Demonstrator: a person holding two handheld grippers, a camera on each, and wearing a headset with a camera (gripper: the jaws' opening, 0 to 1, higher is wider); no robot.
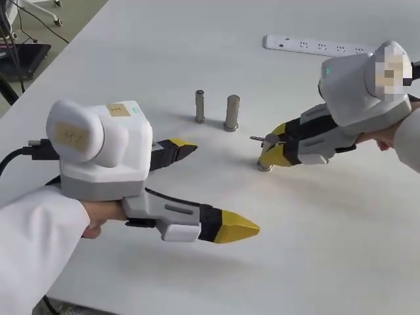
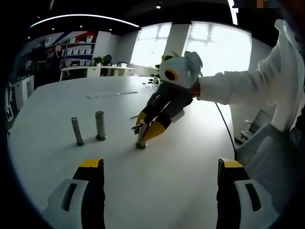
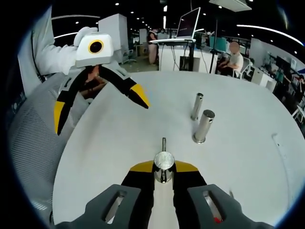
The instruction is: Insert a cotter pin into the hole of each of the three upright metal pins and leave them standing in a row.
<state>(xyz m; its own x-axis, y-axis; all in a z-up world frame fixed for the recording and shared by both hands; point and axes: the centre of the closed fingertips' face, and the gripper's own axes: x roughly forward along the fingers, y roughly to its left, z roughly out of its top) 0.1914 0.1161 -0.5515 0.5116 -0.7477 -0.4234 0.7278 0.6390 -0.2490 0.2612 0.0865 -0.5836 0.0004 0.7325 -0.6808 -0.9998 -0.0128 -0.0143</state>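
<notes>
Closest to my headset camera, the left hand-held gripper (image 1: 225, 188) is hovering above the near left part of the white bench (image 1: 308, 249). Its yellow-tipped jaws are spread wide and are gripping nothing. A hand (image 1: 98, 216) in a white sleeve is holding it.

Off to the right, the right hand-held gripper (image 1: 269, 149) is reaching down to the bench. It is clenching its jaws on either side of the third metal pin (image 1: 264, 164), which is standing upright with its base on the surface. I am seeing a thin cotter pin (image 1: 256, 138) sticking out sideways from near that pin's top, pointing away from the gripper. Whether it is passing fully through the hole I cannot tell.

Further back, the thin metal pin (image 1: 200, 106) and the thicker metal pin (image 1: 231, 113) are standing upright just beside each other, near the gripped one but apart from it. A white power strip (image 1: 315, 46) is lying along the far right of the bench, well apart from the pins.
</notes>
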